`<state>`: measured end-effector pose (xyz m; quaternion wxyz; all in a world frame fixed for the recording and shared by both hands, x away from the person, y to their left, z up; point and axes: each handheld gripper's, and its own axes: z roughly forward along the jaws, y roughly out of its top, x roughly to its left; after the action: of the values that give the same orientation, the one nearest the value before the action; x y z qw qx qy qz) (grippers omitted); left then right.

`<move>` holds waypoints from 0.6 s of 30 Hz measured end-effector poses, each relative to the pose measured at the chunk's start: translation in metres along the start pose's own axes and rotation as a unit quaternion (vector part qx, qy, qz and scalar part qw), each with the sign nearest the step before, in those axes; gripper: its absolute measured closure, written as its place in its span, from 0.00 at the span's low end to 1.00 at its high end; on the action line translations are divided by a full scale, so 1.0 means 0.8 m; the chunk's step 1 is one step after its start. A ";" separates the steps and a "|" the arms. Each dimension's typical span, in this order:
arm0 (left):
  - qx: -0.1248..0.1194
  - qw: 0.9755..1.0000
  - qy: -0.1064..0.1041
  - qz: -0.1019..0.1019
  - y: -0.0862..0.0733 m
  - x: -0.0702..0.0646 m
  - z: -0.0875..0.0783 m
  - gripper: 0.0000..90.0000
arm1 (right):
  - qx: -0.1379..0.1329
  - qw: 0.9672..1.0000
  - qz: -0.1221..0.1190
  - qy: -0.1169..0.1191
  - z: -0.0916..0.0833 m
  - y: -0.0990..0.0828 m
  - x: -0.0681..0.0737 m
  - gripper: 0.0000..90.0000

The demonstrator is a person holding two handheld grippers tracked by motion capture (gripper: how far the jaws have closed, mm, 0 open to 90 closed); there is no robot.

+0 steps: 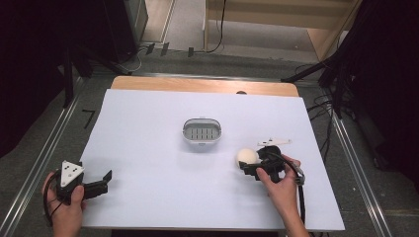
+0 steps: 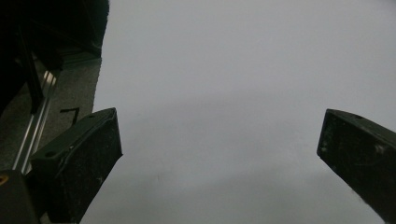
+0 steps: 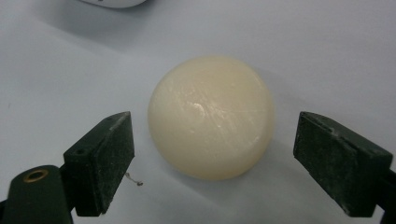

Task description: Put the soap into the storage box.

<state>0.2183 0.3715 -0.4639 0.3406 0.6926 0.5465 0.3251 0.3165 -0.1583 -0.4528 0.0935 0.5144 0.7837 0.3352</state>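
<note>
Right of the soap dish (image 1: pixel 201 132), the right gripper (image 3: pixel 212 154) is straddling the round soap (image 3: pixel 211 116), jaws wide apart, gripping nothing yet; left gripper (image 1: pixel 99 185) is gaping empty.

A white sheet (image 1: pixel 148 163) covers most of the table, leaving a strip of bare wood (image 1: pixel 197 85) along the far edge. Near the sheet's middle, a little toward the far edge, sits a small oval white dish (image 1: pixel 201 132) with a slotted grey insert. Aluminium rails (image 1: pixel 44 148) run along both side edges of the table. Beyond the far edge, black cables (image 1: pixel 143 52) lie on grey carpet before a pale wooden frame (image 1: pixel 276 17).
</note>
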 end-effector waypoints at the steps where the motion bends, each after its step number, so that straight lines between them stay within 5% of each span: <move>1: 0.000 1.000 0.000 0.000 0.000 0.000 0.000 0.00 | 0.004 1.000 -0.001 -0.005 0.001 0.001 0.002 0.14; 18: -0.001 1.000 0.001 -0.001 0.000 0.000 0.000 0.00 | 0.020 0.999 -0.002 -0.039 0.027 0.005 0.017 0.21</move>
<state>0.2182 0.3718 -0.4639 0.3409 0.6917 0.5472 0.3256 0.3239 -0.1364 -0.4639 0.1142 0.5273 0.7870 0.2993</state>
